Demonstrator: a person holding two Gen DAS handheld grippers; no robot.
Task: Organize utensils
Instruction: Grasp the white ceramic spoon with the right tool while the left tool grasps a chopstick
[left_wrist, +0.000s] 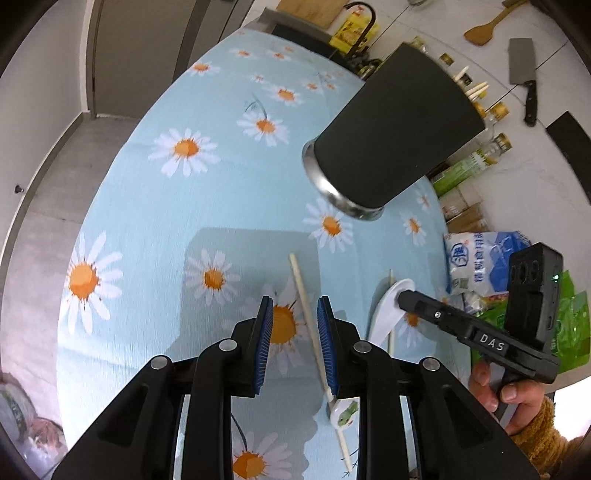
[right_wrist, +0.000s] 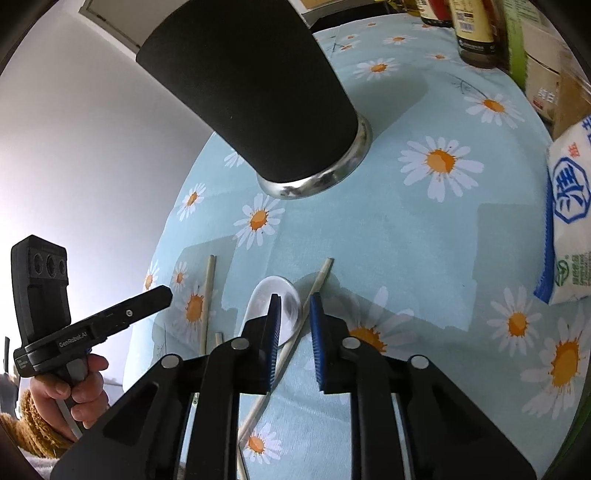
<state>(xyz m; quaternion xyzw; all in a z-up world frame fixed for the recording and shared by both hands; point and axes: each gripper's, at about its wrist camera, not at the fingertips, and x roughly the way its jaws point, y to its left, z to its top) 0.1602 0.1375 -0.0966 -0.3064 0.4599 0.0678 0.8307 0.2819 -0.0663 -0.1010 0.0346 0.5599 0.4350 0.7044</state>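
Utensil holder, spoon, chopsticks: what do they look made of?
Utensil holder: matte black body over a shiny metal base rim, probably steel. Spoon: glossy white, likely ceramic, possibly plastic. Chopsticks: pale, matte, likely wood or bamboo.

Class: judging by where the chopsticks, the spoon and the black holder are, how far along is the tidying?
Done: some chopsticks already stand in the black holder.
In hand: nothing gripped; the left claw straddles a chopstick, the right claw a chopstick and white spoon.
Left: lifting them from the cloth.
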